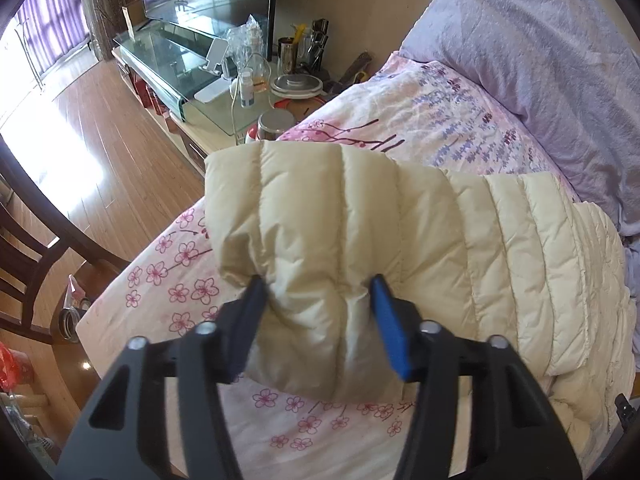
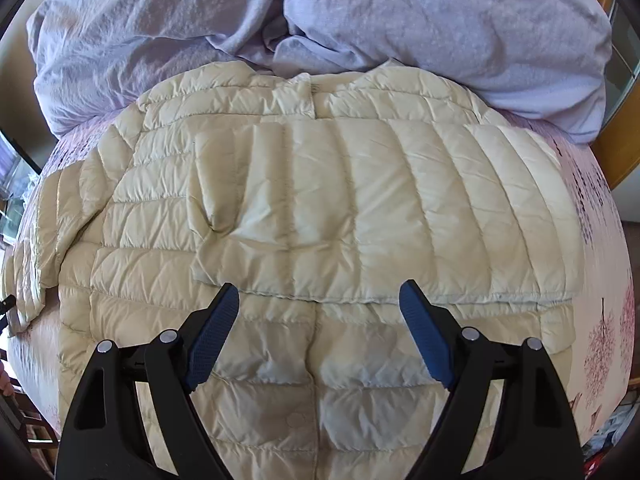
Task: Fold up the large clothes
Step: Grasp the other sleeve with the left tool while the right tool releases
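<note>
A cream quilted down jacket (image 2: 304, 208) lies front-up on a floral bed sheet (image 1: 188, 280). Its right sleeve (image 2: 360, 200) is folded flat across the chest. In the left wrist view my left gripper (image 1: 320, 292) is closed on the left sleeve (image 1: 316, 240), pinching the puffy cuff end between its blue pads and holding it raised above the sheet. My right gripper (image 2: 320, 296) is open and empty, hovering over the jacket's lower front just below the folded sleeve's edge.
A lilac duvet (image 2: 360, 24) is bunched along the far side of the bed. A glass TV stand (image 1: 172, 64) with bottles and pots stands beside the bed. A dark wooden chair (image 1: 24, 248) and wood floor (image 1: 100, 128) lie to the left.
</note>
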The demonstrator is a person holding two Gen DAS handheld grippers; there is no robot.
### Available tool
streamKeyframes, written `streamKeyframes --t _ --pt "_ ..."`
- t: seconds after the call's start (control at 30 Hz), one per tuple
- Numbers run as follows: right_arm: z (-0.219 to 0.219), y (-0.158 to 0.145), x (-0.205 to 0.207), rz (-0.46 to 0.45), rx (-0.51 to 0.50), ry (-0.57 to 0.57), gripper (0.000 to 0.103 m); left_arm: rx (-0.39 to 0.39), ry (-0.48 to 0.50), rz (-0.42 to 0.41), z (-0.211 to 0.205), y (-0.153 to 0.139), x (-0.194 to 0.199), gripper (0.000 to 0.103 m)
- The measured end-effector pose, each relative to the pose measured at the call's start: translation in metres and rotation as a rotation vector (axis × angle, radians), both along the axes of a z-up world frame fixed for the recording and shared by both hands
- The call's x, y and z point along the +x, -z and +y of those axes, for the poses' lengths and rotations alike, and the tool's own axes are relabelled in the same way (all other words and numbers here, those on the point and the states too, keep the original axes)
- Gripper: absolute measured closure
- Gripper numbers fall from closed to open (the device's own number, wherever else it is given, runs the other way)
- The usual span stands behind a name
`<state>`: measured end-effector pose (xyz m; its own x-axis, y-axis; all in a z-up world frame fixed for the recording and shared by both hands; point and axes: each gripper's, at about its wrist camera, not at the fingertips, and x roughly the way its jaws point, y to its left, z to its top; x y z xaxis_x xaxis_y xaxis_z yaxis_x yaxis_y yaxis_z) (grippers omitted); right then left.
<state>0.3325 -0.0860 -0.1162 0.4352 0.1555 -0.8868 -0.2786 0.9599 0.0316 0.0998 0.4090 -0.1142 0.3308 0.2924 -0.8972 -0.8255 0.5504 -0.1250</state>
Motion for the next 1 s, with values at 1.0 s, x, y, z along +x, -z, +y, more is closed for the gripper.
streamKeyframes --t 1.0 --pt "-0.117 0.000 -0.007 0.003 0.063 0.112 0.019 0.048 0.433 -0.209 -0.204 -0.094 0.141 0.098"
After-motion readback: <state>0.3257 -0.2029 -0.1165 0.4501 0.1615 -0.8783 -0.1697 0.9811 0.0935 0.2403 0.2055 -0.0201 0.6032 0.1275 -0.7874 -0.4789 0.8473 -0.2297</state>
